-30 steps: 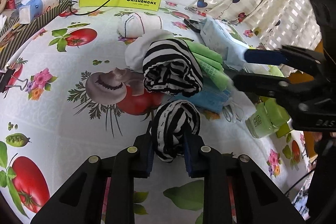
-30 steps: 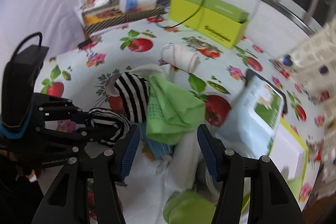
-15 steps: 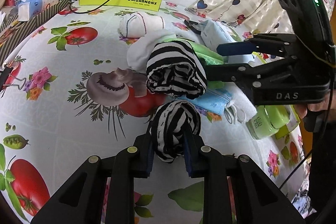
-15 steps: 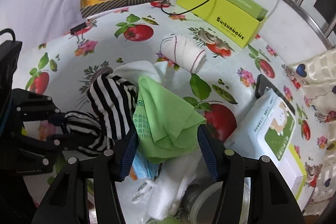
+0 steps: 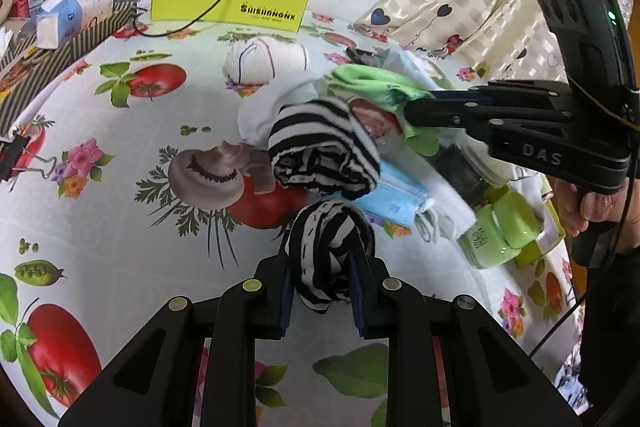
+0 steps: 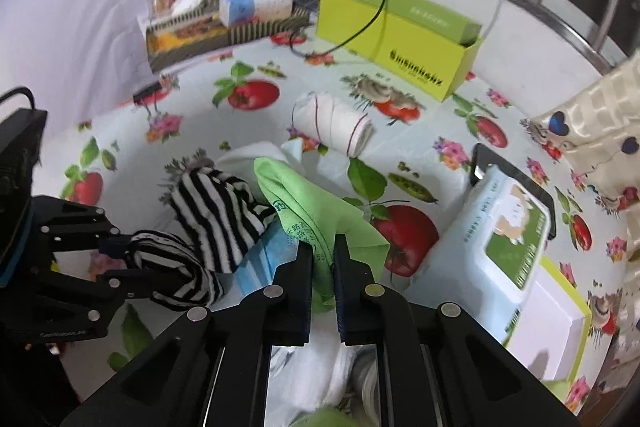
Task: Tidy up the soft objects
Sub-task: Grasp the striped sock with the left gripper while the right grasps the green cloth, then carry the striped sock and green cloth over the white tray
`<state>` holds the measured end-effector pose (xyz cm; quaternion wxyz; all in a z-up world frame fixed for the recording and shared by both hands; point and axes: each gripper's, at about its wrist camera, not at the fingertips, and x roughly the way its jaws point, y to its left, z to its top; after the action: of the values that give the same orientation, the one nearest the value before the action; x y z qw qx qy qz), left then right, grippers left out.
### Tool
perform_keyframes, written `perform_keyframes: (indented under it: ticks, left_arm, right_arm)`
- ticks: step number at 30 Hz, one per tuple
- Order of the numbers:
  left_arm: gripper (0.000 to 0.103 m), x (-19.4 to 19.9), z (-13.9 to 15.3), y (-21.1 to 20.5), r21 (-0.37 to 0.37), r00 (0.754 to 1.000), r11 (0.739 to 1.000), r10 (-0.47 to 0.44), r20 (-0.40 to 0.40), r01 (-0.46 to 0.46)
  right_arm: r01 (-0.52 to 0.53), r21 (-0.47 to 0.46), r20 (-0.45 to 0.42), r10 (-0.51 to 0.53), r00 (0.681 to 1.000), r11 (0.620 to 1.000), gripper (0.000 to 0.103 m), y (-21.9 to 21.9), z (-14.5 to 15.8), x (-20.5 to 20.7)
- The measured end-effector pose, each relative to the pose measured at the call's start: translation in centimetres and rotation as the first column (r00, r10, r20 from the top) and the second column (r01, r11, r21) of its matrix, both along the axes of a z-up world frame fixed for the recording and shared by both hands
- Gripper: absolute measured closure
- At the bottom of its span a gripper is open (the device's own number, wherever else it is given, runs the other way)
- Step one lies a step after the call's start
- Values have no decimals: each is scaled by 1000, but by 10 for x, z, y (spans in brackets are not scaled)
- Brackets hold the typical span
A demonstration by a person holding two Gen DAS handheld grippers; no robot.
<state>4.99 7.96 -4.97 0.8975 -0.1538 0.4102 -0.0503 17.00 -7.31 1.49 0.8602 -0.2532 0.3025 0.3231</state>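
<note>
My left gripper [image 5: 323, 263] is shut on a small black-and-white striped sock roll [image 5: 330, 239], held just above the tablecloth; it also shows in the right wrist view [image 6: 160, 263]. My right gripper [image 6: 323, 247] is shut on a green cloth [image 6: 316, 207] and lifts its edge off the pile; the cloth also shows in the left wrist view [image 5: 376, 83]. A bigger striped roll [image 5: 320, 151] lies on a white cloth [image 5: 260, 111], beside a blue face mask [image 5: 400, 191]. A white rolled sock [image 5: 264, 61] lies farther back.
A lime-green box [image 5: 232, 3] with a black cable stands at the back. A wet-wipes pack [image 6: 500, 239] and a green jar [image 5: 500, 231] lie at the right. A striped tray of clutter [image 6: 216, 31] and a binder clip [image 5: 16, 159] are at the left.
My right gripper has closed on the green cloth and raised it from the pile. My left gripper has stayed still, holding the small striped roll.
</note>
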Motion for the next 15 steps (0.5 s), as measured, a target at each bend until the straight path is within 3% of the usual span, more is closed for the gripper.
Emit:
perform_keyframes:
  ticks: [8,15]
  left_arm:
    - [79,-10,27,-7,23,998,1000,7,67,-9]
    - [88,-16,41,-16,42,995,999,4,100,-9]
  right_arm:
    - [-1,122,32,-3,999,993,94,-28,17,-36]
    - [13,202,59,-25,998,979,94,-52,25,-63]
